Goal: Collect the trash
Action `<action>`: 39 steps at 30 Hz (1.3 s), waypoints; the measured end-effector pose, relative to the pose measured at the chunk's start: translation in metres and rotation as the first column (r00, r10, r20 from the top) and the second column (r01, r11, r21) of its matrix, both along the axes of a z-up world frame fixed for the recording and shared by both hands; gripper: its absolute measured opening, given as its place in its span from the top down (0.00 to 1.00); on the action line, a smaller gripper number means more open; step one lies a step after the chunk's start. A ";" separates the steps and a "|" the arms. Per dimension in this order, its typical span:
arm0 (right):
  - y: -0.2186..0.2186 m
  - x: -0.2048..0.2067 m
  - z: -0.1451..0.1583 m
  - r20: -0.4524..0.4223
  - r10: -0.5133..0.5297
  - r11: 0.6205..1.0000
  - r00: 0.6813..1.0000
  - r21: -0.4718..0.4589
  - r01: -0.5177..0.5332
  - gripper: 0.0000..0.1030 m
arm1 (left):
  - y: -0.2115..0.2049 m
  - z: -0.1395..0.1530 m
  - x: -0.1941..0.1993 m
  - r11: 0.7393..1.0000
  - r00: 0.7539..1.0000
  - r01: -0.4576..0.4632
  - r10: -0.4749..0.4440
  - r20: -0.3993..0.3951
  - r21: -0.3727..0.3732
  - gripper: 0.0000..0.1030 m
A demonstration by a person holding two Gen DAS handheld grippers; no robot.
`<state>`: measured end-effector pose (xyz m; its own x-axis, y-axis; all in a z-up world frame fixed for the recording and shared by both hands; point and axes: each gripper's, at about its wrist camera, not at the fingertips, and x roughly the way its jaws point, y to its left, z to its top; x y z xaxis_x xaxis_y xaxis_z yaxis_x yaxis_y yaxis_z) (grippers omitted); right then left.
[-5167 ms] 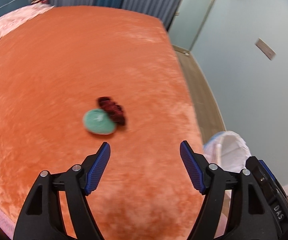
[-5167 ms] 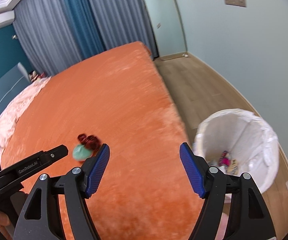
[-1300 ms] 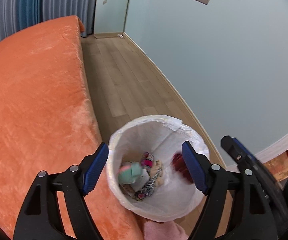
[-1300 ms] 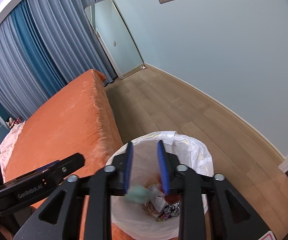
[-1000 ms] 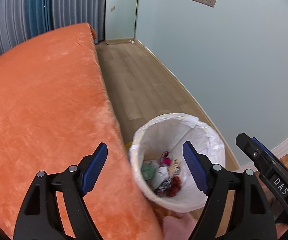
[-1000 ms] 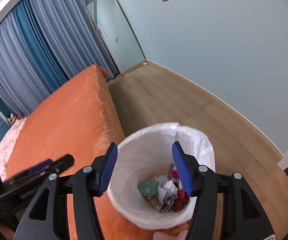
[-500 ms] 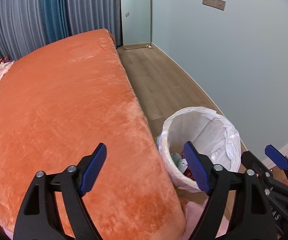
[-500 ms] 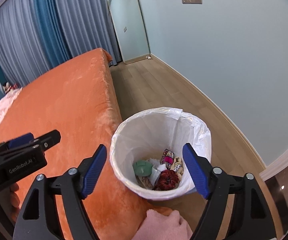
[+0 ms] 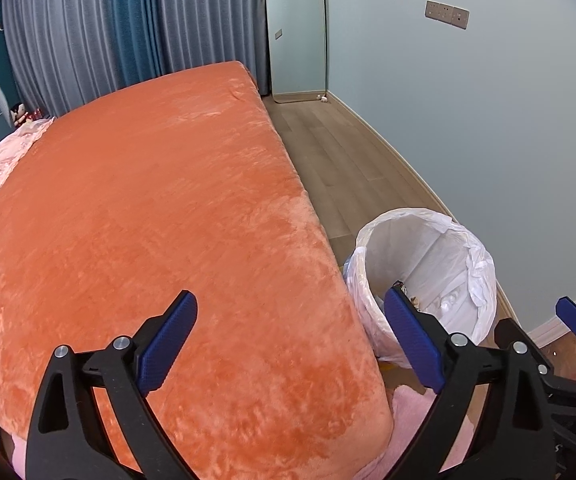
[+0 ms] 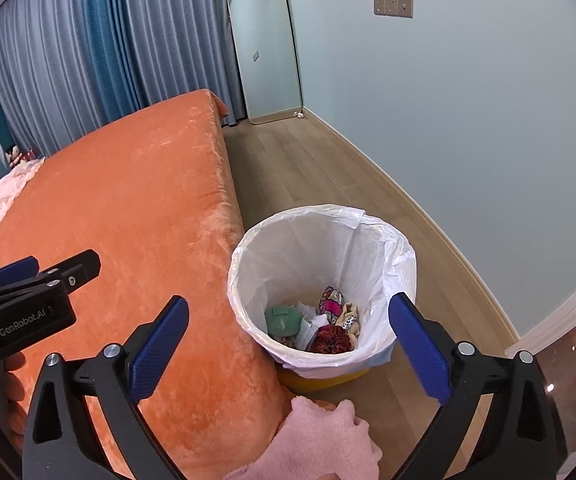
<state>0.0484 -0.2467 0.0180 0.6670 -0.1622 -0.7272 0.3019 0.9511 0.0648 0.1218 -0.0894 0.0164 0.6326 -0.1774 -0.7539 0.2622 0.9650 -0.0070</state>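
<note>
Opening with nothing between their blue-padded fingers, both grippers hang empty: left gripper over the orange plush bed, right gripper over the white-lined round waste bin holding a green wad and dark red scrunchie.

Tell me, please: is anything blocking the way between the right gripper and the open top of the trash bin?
Nothing visible. The right gripper, jaws opening and empty, faces the trash bin directly; the orange bed lies beside it.

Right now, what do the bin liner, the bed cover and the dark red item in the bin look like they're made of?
Bin liner: thin translucent white plastic film, crinkled and glossy.
Bed cover: orange plush, probably fleece or velvet; its short nap catches light in patches.
Dark red item: ruffled fabric, possibly a velvety scrunchie; hard to confirm.
</note>
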 end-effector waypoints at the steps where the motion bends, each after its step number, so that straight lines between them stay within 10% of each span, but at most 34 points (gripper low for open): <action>1: 0.001 -0.002 0.000 0.001 -0.002 1.000 1.000 -0.008 0.002 0.07 | 0.000 0.000 -0.002 1.000 1.000 0.001 -0.001 0.002 0.002 0.12; 39: 0.006 -0.022 0.009 -0.026 -0.045 0.994 0.999 -0.100 0.042 0.07 | 0.002 -0.001 -0.036 0.996 0.998 -0.052 0.049 0.046 0.068 0.10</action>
